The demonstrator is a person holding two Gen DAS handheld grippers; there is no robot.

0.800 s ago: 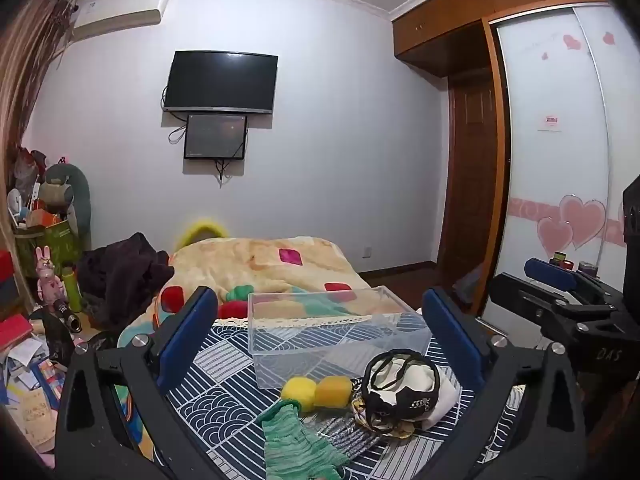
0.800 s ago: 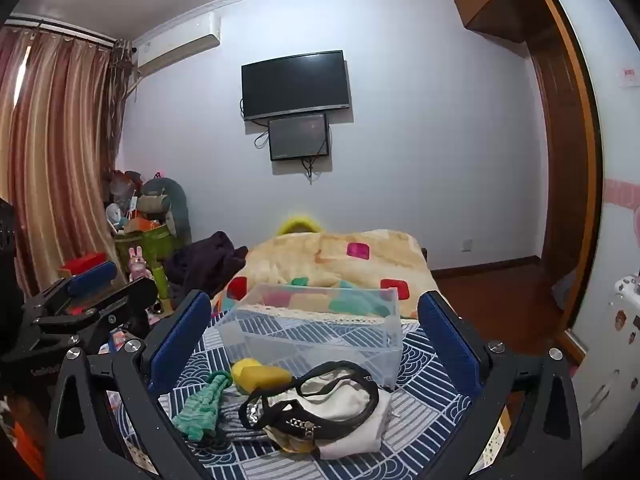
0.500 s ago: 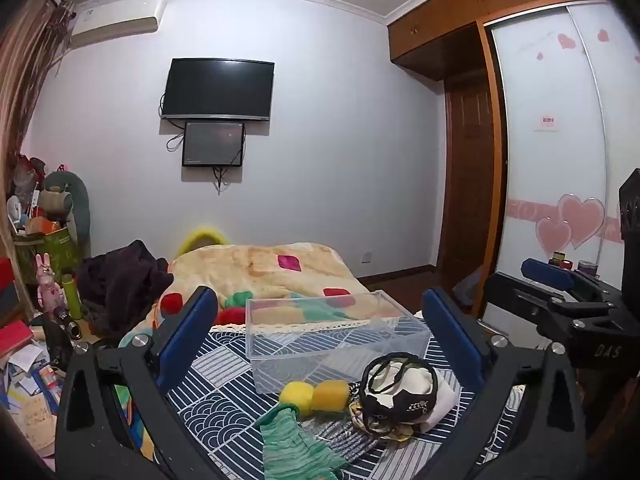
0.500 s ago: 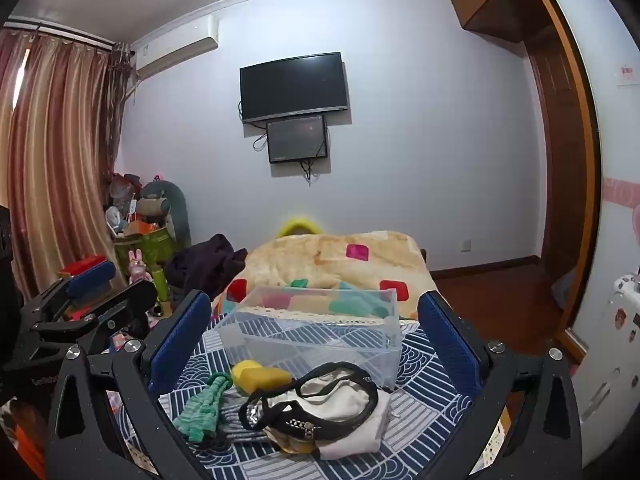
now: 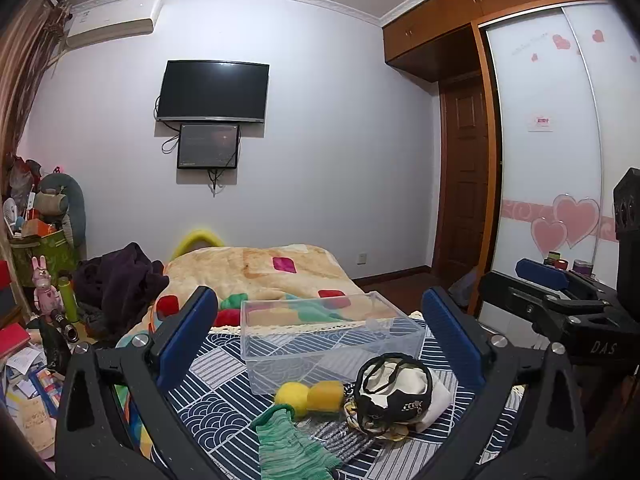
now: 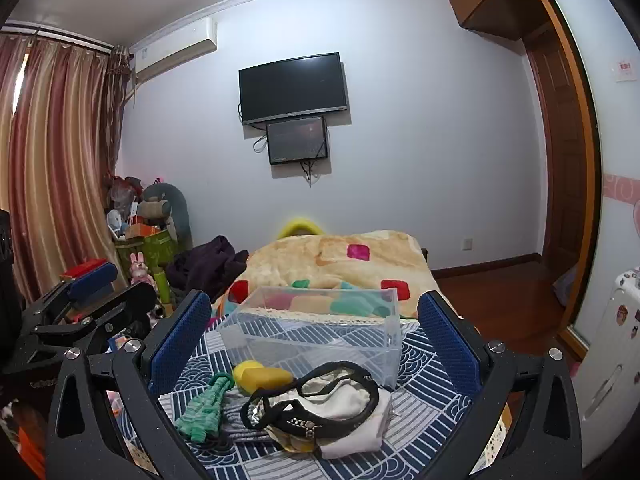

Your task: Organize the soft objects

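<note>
We are holding both the left gripper (image 5: 320, 344) and right gripper (image 6: 316, 344) spread and empty, judging the limp, light green knit cloth (image 5: 292, 440), lying in front of the clear plastic box (image 5: 328, 340), best pinched mid-fold.

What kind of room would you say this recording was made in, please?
Most likely a bedroom at home: a bed with a patterned blanket, a sliding-door wardrobe with heart decals, and a TV on the wall. A clear bin sits on the bed.
</note>
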